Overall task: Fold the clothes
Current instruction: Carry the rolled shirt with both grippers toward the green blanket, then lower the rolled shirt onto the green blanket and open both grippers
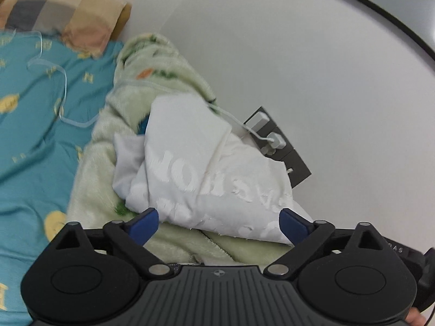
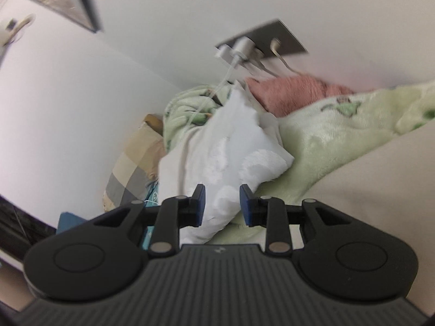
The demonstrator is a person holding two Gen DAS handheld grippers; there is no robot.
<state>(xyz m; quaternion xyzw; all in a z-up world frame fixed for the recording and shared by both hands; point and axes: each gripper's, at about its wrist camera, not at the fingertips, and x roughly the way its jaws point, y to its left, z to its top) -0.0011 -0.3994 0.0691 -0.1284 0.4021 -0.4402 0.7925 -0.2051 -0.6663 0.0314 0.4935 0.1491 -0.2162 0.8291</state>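
A crumpled white garment (image 1: 206, 168) with white lettering lies on a pale green fleece blanket (image 1: 141, 81) against the wall. My left gripper (image 1: 218, 224) is wide open, its blue fingertips (image 1: 144, 224) at the garment's near edge, not gripping it. In the right wrist view the same white garment (image 2: 231, 152) lies bunched on the green blanket (image 2: 339, 135). My right gripper (image 2: 221, 203) is partly open, with a fold of the garment between its blue pads (image 2: 246, 205), the jaws not closed on it.
A grey wall socket plate with white plugs and a cable (image 1: 274, 138) sits just behind the garment; it also shows in the right wrist view (image 2: 261, 46). A teal patterned sheet (image 1: 35, 125), a checked pillow (image 1: 68, 8) (image 2: 133, 168) and a pink towel (image 2: 293, 92) lie around.
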